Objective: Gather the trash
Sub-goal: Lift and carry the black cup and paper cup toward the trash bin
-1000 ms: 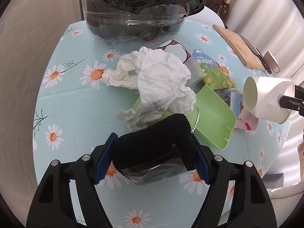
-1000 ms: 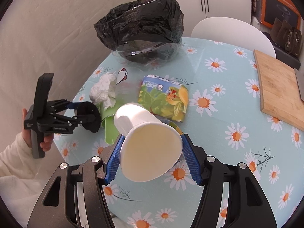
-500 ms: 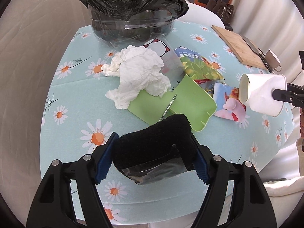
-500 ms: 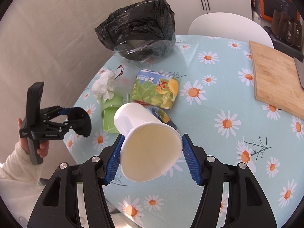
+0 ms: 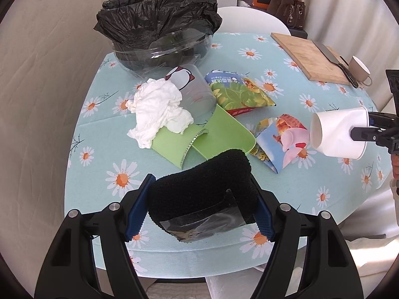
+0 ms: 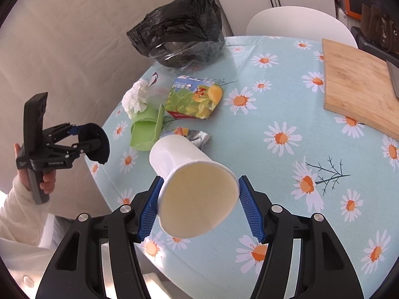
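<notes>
My left gripper (image 5: 200, 199) is shut on a black fuzzy pad (image 5: 199, 182) with a clear plastic flap, held above the table's near edge. My right gripper (image 6: 199, 199) is shut on a white paper cup (image 6: 189, 174) lying sideways, its mouth toward the camera. Across the table stands a clear bin lined with a black bag (image 5: 159, 30). Between lie a crumpled white tissue (image 5: 159, 109), a clear printed cup (image 5: 194, 92), a bent green plastic piece (image 5: 217, 134), a green snack bag (image 5: 239, 92) and a colourful wrapper (image 5: 281, 139).
The round table (image 5: 99, 149) has a light blue daisy cloth. A wooden cutting board (image 5: 309, 59) with a knife (image 5: 334, 62) and a small mug (image 5: 359, 69) sit at the far right. A white chair (image 5: 249, 20) stands behind the table.
Both grippers have drawn back from the trash pile toward the table's near edge, each keeping its load. The pile and bin look farther away in both views.
</notes>
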### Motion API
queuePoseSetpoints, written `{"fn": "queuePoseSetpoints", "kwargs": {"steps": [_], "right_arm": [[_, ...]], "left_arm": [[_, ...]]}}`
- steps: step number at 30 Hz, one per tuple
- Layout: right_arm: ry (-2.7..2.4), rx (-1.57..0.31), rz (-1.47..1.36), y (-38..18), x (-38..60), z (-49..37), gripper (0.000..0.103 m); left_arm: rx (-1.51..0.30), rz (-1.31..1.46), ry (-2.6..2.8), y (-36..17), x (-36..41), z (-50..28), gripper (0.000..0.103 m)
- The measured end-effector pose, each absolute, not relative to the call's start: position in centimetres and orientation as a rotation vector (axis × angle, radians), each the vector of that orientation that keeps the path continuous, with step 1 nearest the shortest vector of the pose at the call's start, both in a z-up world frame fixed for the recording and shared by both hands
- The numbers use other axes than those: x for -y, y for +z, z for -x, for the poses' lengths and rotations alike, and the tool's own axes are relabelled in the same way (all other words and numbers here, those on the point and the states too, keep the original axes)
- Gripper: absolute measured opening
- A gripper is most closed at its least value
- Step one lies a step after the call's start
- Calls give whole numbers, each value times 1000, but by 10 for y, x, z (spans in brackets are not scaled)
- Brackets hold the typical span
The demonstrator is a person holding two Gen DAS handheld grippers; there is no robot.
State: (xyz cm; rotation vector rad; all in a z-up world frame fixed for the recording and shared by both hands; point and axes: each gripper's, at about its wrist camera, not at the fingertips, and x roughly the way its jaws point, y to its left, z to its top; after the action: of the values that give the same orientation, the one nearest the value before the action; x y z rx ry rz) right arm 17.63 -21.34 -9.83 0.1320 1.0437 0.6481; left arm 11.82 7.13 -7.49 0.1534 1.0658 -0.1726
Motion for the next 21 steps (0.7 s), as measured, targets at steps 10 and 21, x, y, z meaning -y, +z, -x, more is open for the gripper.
{"fn": "queuePoseSetpoints", "kwargs": {"steps": [10,21], "right_arm": [[666,-1005,-232,-91,239,-187,56],[657,-918,-246,-64,244,-207,57]], "left_arm": [[-1025,-181,-209,-49,-43,-128,72],[-960,-180,-245,-18,-46,-152,72]]}}
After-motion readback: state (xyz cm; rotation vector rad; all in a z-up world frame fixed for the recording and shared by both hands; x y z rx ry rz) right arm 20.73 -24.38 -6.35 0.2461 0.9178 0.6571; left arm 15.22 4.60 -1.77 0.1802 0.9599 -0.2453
